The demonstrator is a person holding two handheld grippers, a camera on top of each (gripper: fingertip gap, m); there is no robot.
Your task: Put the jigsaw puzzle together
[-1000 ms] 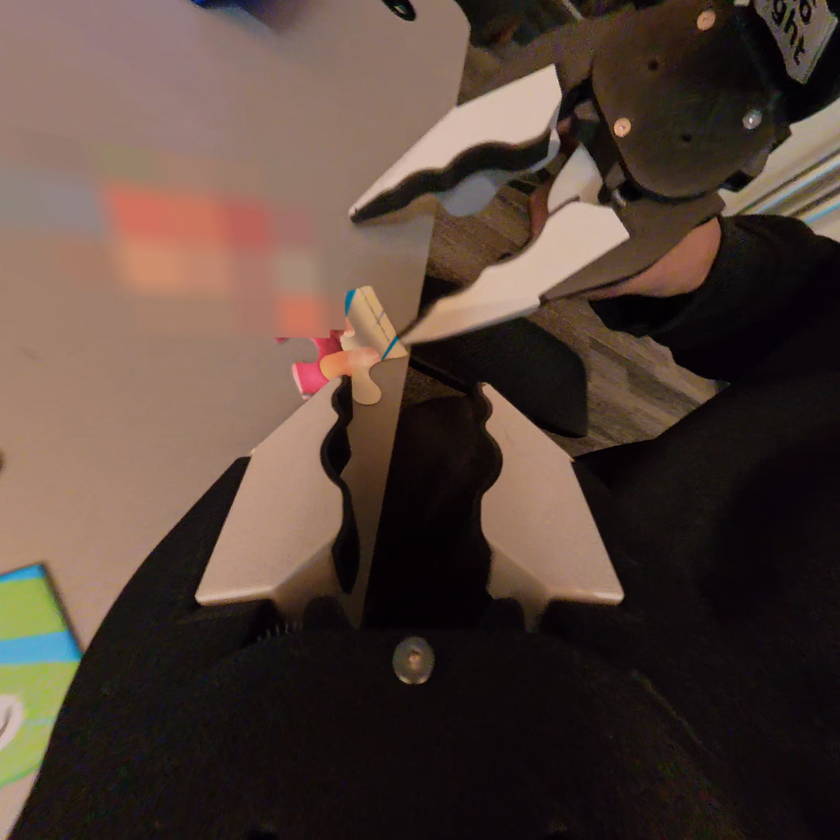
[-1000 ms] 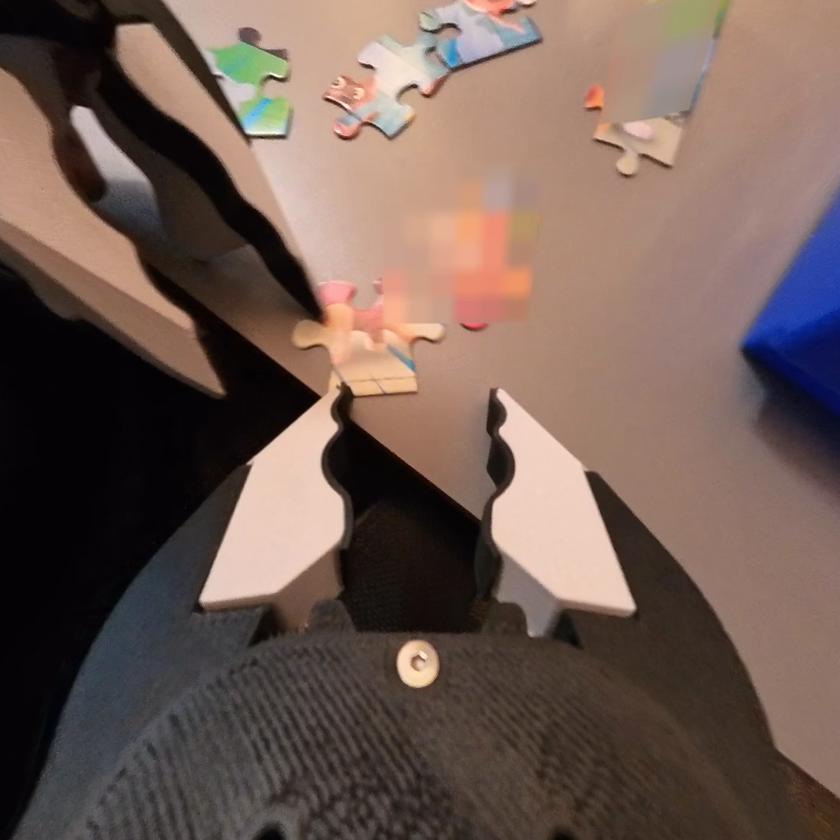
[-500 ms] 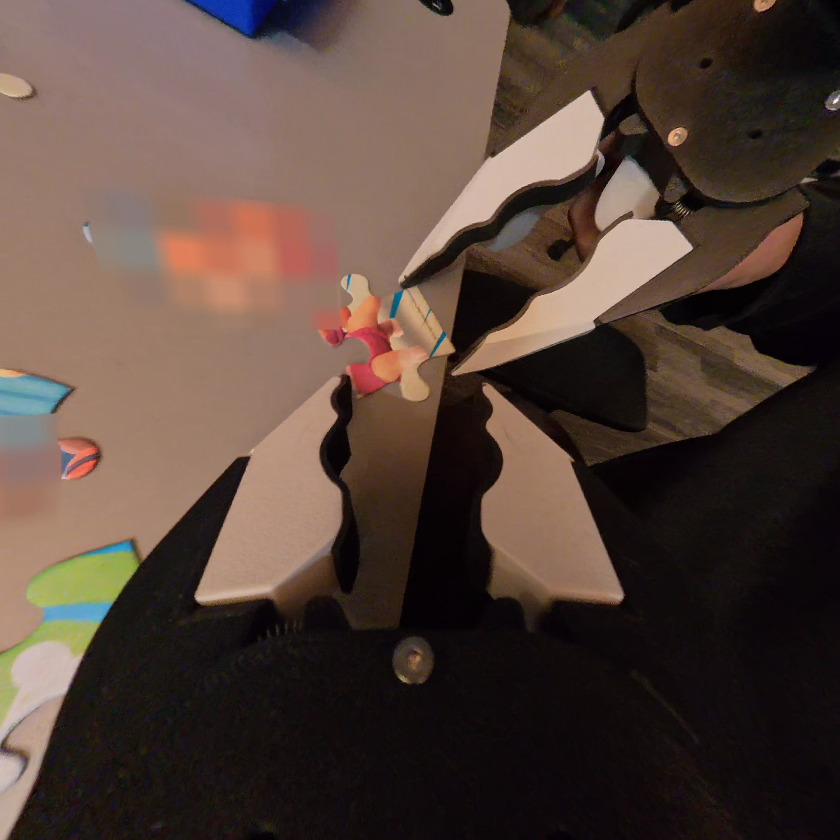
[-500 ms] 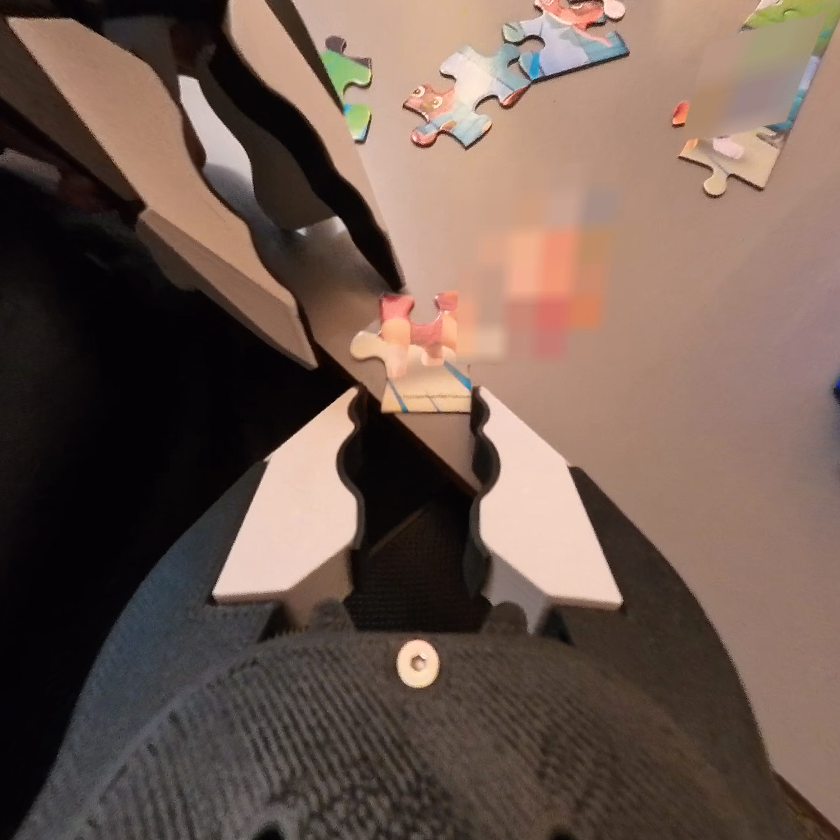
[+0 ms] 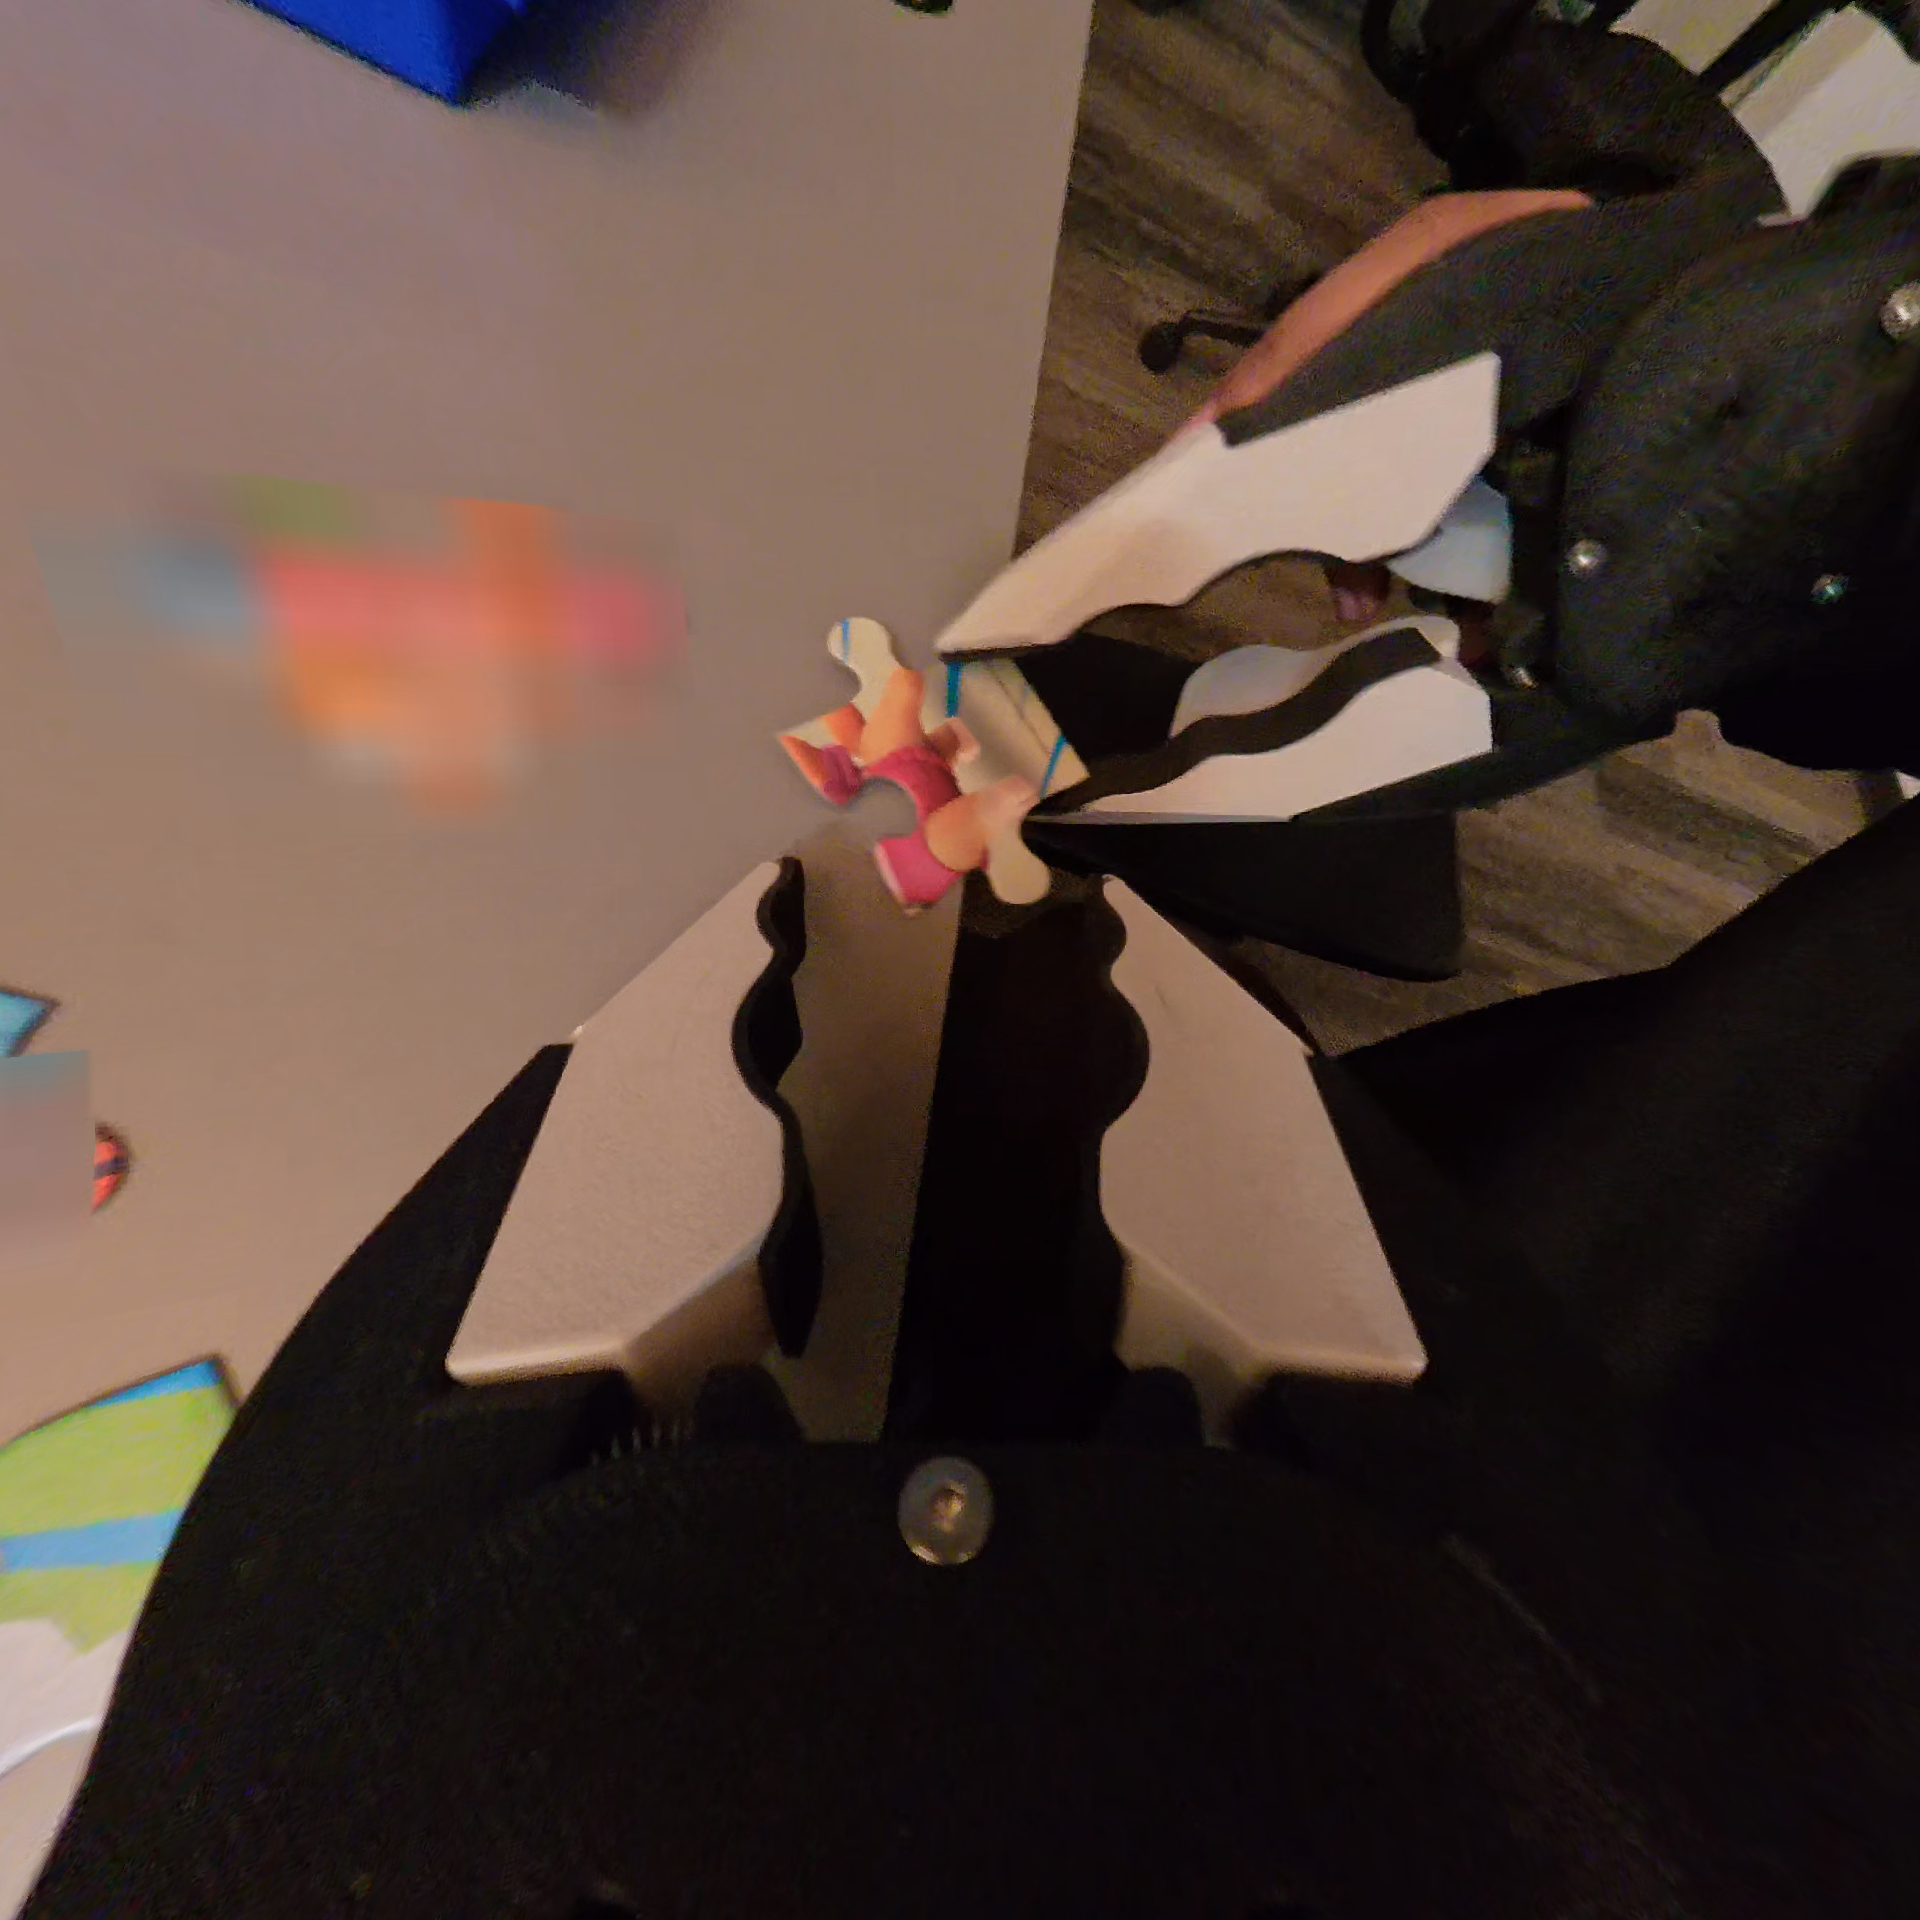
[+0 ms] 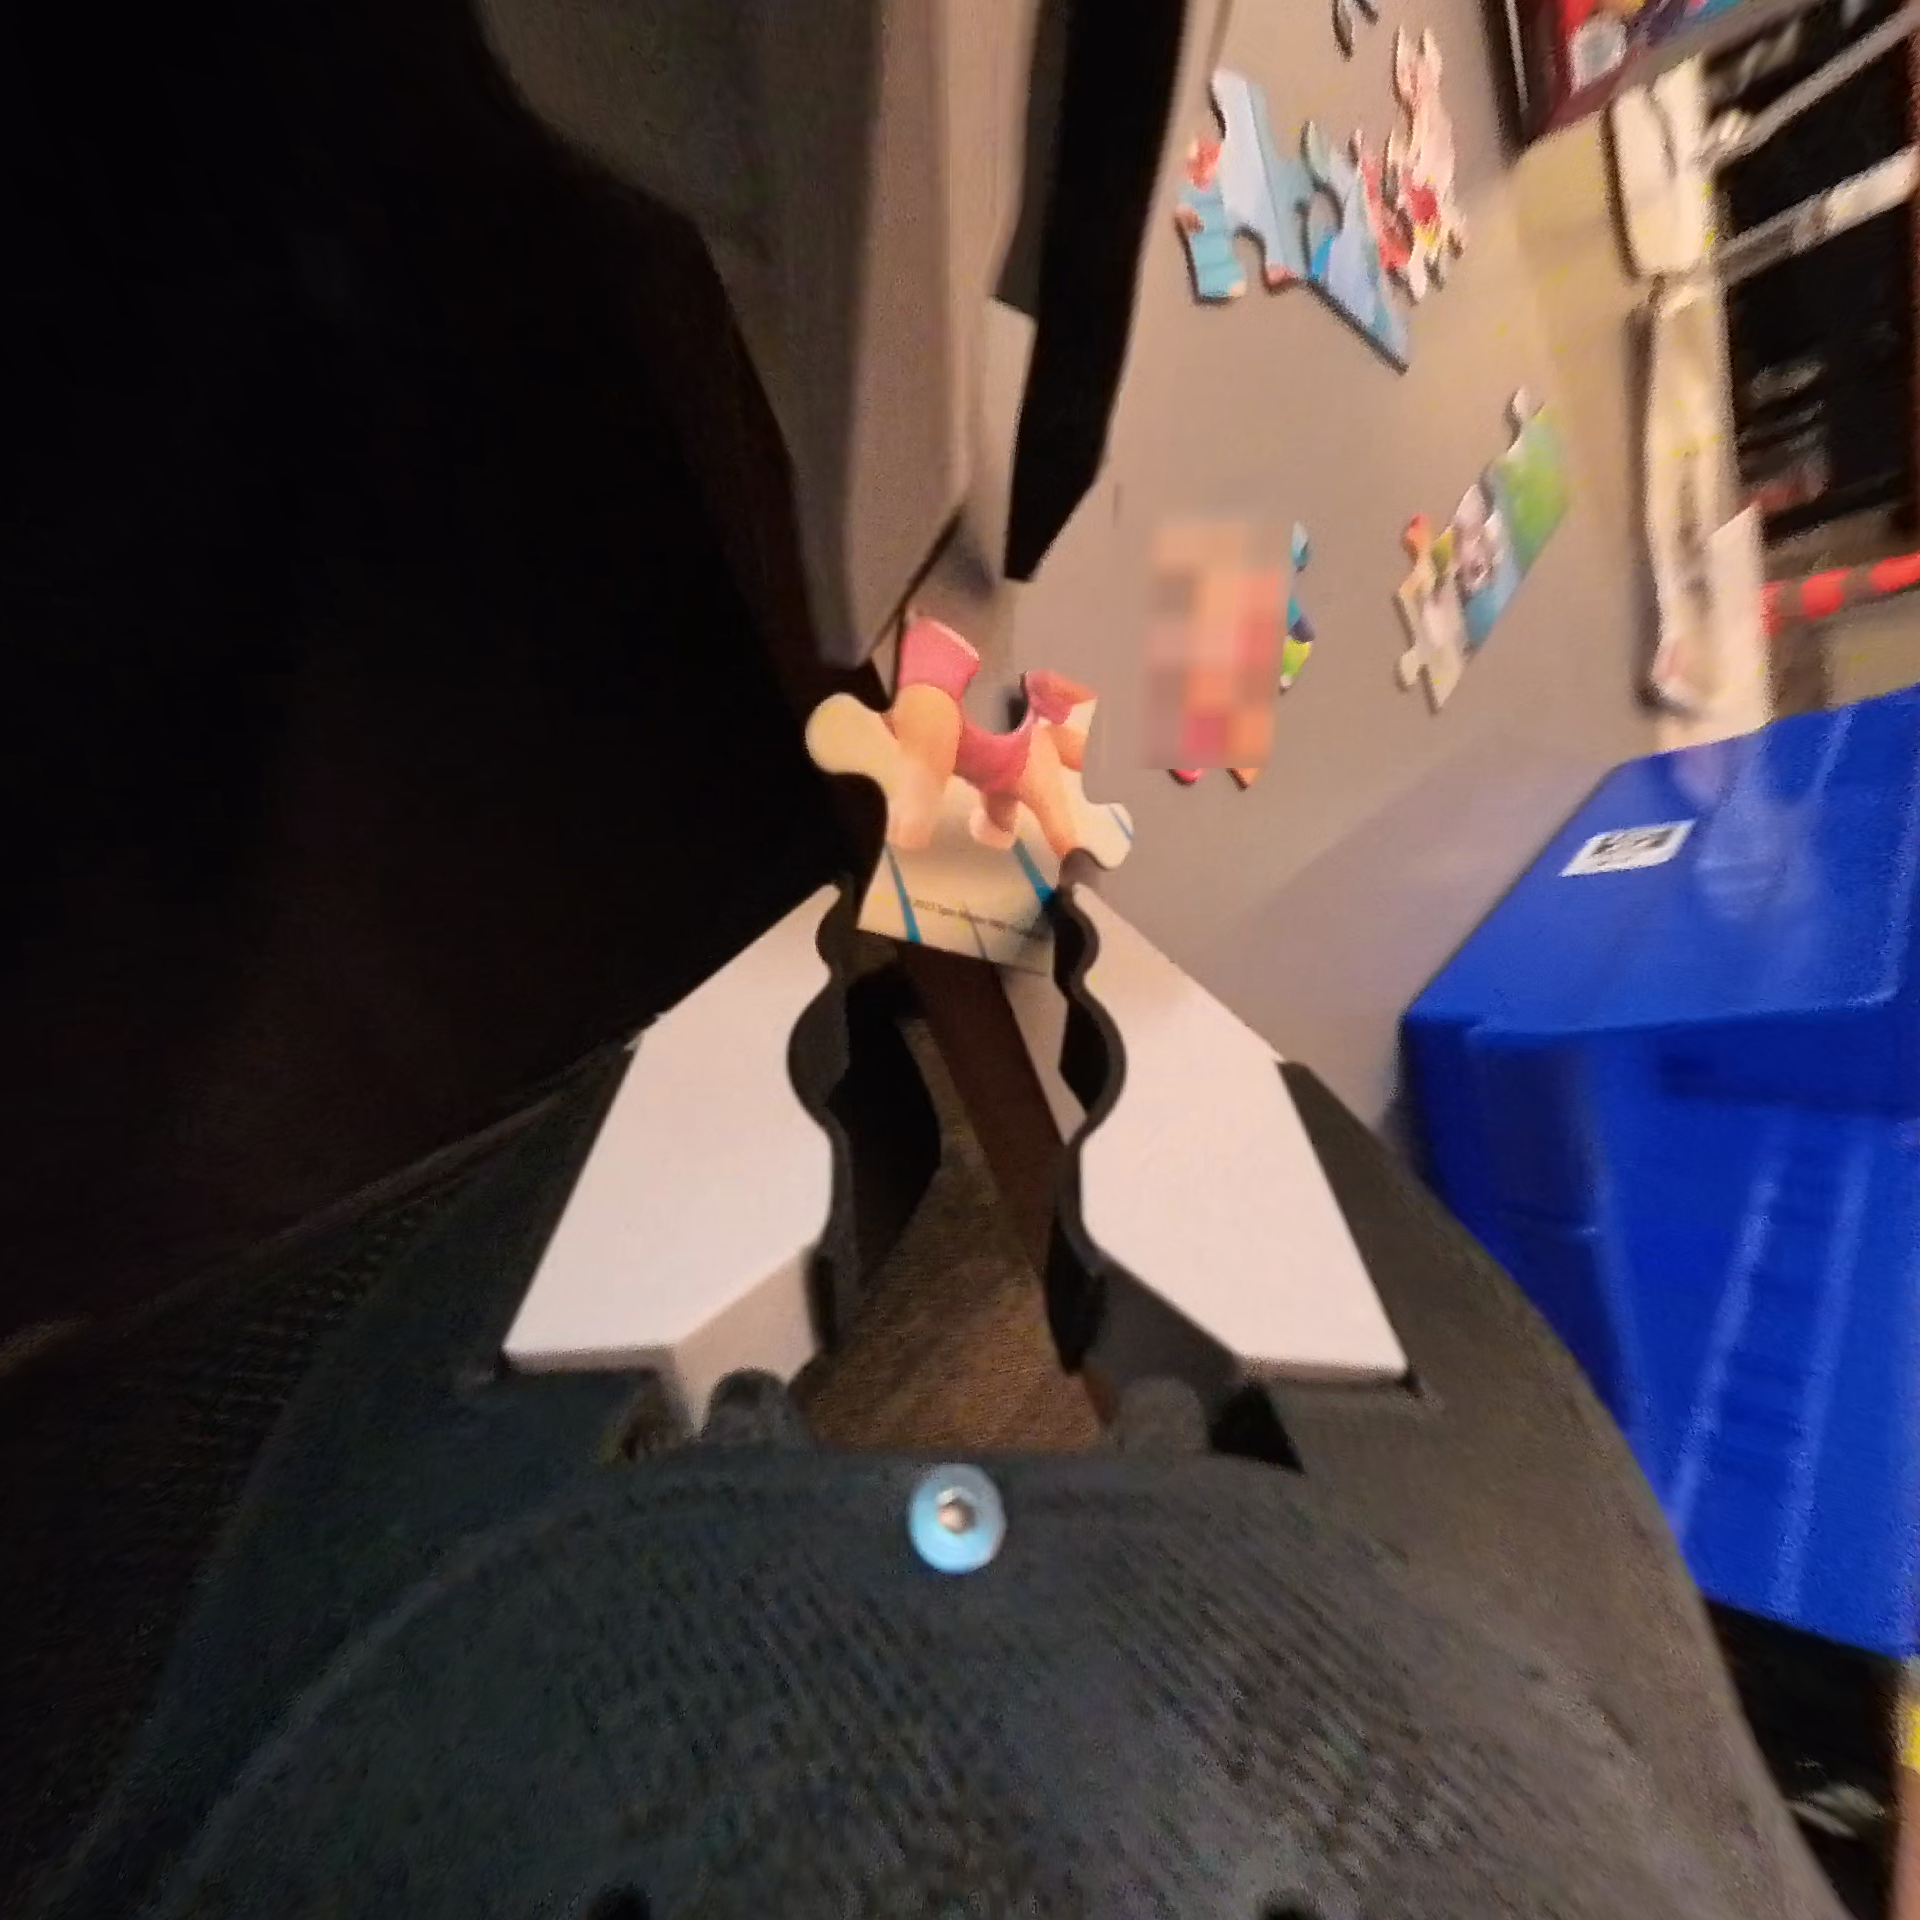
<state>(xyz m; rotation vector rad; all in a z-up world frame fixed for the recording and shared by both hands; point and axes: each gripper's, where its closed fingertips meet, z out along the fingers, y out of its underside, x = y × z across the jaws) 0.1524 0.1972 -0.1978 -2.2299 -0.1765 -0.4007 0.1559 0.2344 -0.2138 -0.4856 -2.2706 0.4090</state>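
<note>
Puzzle piece (image 6: 977,821), printed with pink and peach cartoon legs on a pale ground, sat clamped by its straight lower edge between the two fingertips of the right gripper (image 6: 961,914); a second earlier those fingertips had stood wide apart at the table edge, with the piece lying flat on the grey table (image 5: 520,312) and partly overhanging it; half a second earlier they had narrowed around it; by this moment the piece was off the surface, tilted, and held out past the table's corner; the left wrist view showed the same piece (image 5: 925,769) pinched at the far gripper's tips. Left gripper (image 5: 951,894) hovered just beside and below the piece, its jaws parted and nothing between them, as wide as before. Other puzzle pieces (image 6: 1320,208) lay scattered farther off on the table, well apart from the held one; a blue box (image 6: 1662,1091) stood near on the right. Motion blur softened the right view.
</note>
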